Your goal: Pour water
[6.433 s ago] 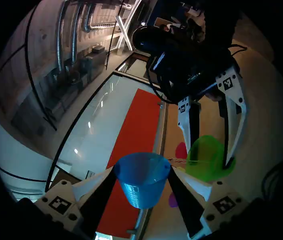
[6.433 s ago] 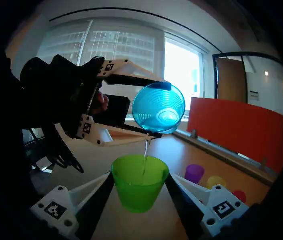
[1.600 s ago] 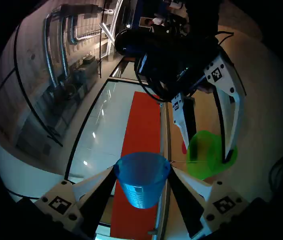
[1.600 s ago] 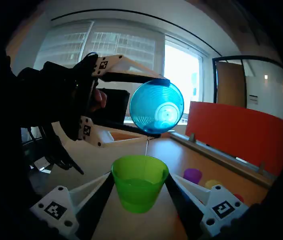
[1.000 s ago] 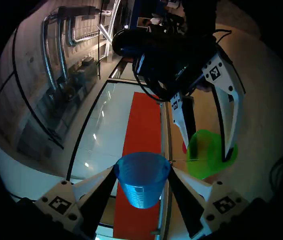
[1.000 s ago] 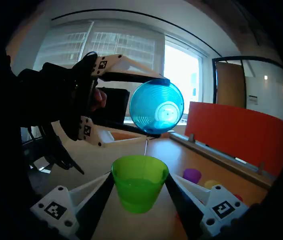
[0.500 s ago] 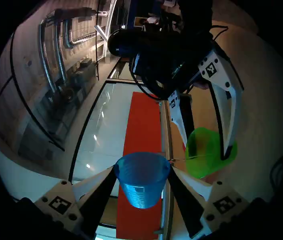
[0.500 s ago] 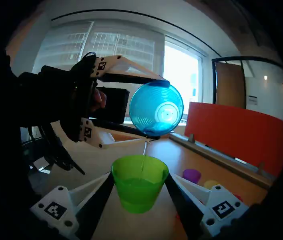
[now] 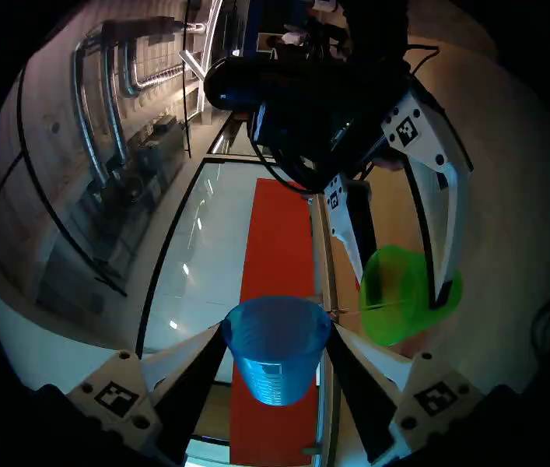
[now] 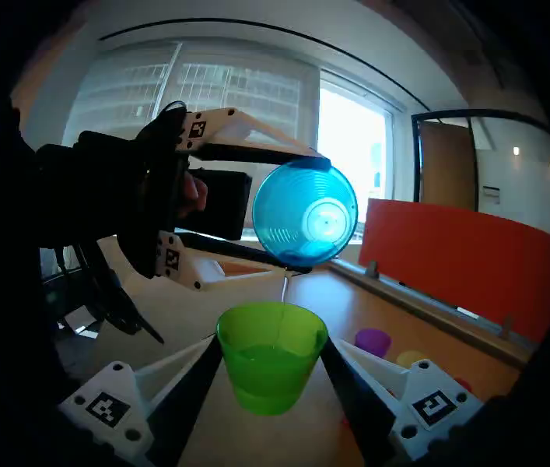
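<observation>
One wood-topped table (image 10: 368, 311). Two hand-held grippers: the right hand-held gripper (image 10: 272, 346) is closed on an upright, part-filled green cup (image 10: 271, 377); the left hand-held gripper (image 9: 276, 338) is closed on a blue cup (image 10: 304, 212), tipped just above it. One thin water thread (image 10: 282, 289) is seen between the cups.

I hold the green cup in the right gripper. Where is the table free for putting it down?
Free: the bare table left of the green cup, between it and the black cables. The blue cup hangs above. Crowded: on the right, the purple cup and yellow cup stand before the red partition.
</observation>
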A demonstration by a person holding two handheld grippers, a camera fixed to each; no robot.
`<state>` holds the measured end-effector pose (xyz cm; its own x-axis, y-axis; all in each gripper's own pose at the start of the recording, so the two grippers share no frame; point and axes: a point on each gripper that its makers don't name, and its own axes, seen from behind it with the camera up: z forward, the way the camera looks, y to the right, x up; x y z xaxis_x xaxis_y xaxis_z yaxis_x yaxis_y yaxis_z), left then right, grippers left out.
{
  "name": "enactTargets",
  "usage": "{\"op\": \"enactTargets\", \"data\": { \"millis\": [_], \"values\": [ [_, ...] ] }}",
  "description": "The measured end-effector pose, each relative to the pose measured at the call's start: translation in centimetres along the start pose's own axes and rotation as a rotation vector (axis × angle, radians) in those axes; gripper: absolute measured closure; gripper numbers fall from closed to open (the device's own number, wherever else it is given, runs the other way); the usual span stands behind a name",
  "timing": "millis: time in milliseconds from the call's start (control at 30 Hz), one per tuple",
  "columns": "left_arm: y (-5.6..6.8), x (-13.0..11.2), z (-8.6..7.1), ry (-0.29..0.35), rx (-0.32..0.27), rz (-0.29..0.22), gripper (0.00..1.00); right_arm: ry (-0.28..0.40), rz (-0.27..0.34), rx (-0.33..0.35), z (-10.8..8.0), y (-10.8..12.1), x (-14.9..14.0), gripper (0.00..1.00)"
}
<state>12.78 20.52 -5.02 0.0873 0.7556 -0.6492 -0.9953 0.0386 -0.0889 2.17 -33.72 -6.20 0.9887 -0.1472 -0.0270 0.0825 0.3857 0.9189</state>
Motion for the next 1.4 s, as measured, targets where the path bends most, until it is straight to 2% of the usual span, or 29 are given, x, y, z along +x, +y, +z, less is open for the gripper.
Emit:
{"op": "enactTargets", "data": {
  "millis": [1400],
  "values": [
    [-0.04, -0.17, 0.1, 0.001, 0.006, 0.057, 0.13, 0.003, -0.005, -0.006, 0.09, 0.26, 0.28, 0.09]
  ]
}}
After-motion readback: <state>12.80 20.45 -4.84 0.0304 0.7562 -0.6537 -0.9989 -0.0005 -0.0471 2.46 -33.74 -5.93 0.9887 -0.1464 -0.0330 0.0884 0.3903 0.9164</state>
